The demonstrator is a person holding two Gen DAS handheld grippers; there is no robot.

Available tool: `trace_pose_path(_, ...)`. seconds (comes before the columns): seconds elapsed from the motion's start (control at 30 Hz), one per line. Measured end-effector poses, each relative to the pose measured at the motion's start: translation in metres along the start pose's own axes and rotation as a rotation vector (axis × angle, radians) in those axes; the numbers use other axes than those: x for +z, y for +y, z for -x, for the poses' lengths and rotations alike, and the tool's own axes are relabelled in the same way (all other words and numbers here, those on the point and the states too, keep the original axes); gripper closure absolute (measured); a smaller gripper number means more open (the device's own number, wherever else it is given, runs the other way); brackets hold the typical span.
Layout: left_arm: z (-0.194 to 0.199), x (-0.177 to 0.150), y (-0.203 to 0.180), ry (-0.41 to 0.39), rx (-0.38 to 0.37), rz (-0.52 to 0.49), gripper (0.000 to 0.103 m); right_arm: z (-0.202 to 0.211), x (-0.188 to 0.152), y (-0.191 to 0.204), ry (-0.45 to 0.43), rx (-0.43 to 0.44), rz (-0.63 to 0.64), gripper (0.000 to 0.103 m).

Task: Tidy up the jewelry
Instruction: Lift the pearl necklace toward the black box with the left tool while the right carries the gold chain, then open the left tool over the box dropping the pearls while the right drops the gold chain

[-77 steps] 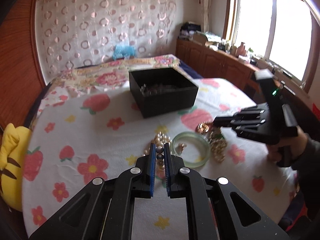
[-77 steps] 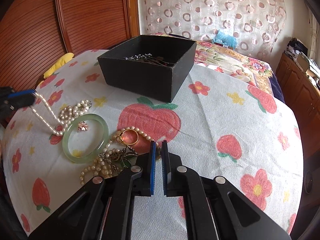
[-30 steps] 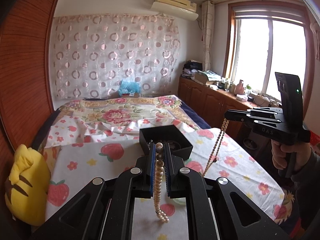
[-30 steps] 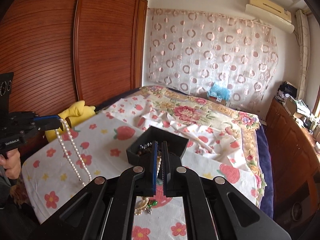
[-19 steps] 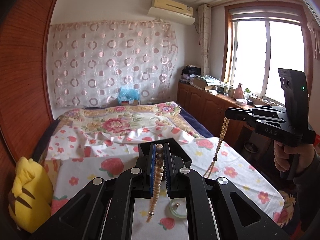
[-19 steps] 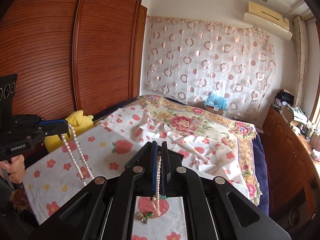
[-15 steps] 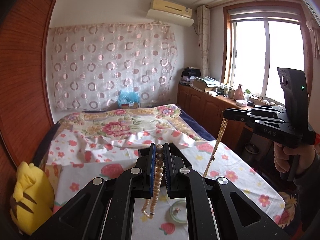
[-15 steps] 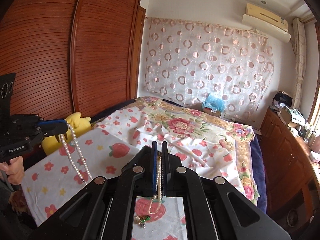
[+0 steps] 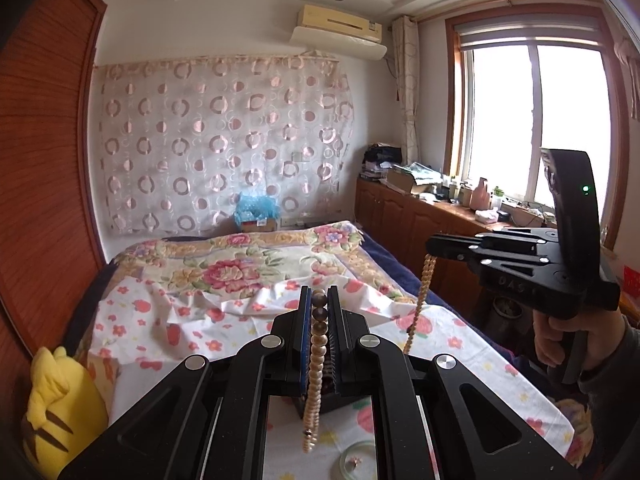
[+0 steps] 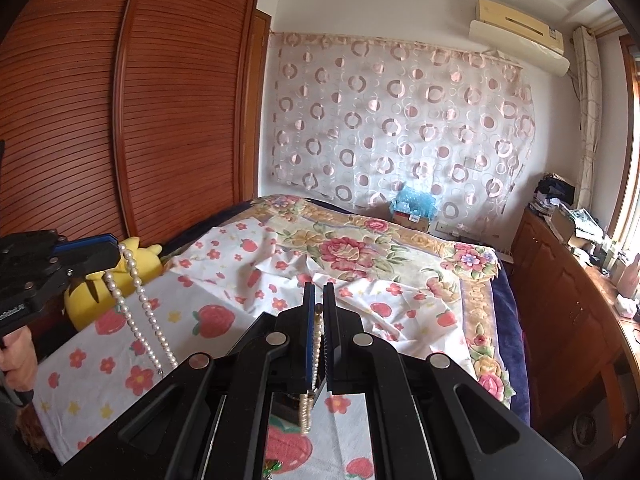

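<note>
- Left gripper (image 9: 319,300) has its jaws clamped on a pearl necklace (image 9: 314,376). The strand hangs straight down between them, long axis vertical, bottom end dangling free above the tabletop (image 9: 472,344).
- Right gripper (image 10: 319,304) is the same deal: jaws squeezed onto a finer bead necklace (image 10: 308,404) that drops straight down.
- The key relation: the dark jewelry box (image 9: 332,396) sits directly below the left jaws, mostly hidden behind the gripper body. Only a sliver of it shows. My guess is the left hand is nearer, so the pearls go in first, lowered straight down so they coil up instead of flopping over the rim.
- From the right wrist view I can't really make out the box, just a dark patch under the jaws, so I can't tell how well that strand lines up.
- A pale green bangle (image 9: 358,458) lies on the tabletop, near and right of the box, with a small trinket inside its ring.
- The tabletop has a white cloth with strawberries and flowers.
- Farther out: a yellow plush toy (image 9: 60,404) at the left, a bed with a floral blanket (image 9: 256,264), a circle-print curtain (image 9: 224,140), wooden cabinets under a window (image 9: 532,120) on the right, and an air conditioner (image 9: 340,26) up high.
</note>
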State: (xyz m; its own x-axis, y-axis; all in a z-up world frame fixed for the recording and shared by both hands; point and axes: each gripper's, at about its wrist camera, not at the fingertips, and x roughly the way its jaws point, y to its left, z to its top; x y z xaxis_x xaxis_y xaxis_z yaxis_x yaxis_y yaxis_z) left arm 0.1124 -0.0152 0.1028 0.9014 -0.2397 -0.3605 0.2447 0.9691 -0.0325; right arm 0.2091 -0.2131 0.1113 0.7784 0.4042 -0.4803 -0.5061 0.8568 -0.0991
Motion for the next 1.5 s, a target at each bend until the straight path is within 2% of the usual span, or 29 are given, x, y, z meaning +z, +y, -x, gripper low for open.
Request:
trace_pose_path(0.43, -0.033, 0.031, -0.007, -0.016, 0.037, -0.015, 0.096, -0.013, 0.017, -0.010, -0.005, -0.007, -0.013, 0.098)
trace_pose_path(0.7, -0.060, 0.031, 0.000, -0.012, 0.040, 0.026, 0.096, -0.018, 0.027, -0.018, -0.022, 0.000, -0.010, 0.098)
trace_pose_path(0.83, -0.076, 0.024, 0.003, 0.015, 0.031, 0.035, 0.096, -0.019, 0.029, -0.021, -0.030, 0.002, -0.013, 0.098)
trace_pose_path(1.17, -0.106, -0.023, 0.021, 0.129, 0.016, 0.072, 0.096, -0.028, 0.038, -0.019, -0.057, 0.033, -0.064, 0.098)
trace_pose_path(1.5, -0.116, -0.057, 0.022, 0.195, 0.008, 0.072, 0.096, -0.062, 0.015, -0.006, 0.011, 0.030, -0.076, 0.098)
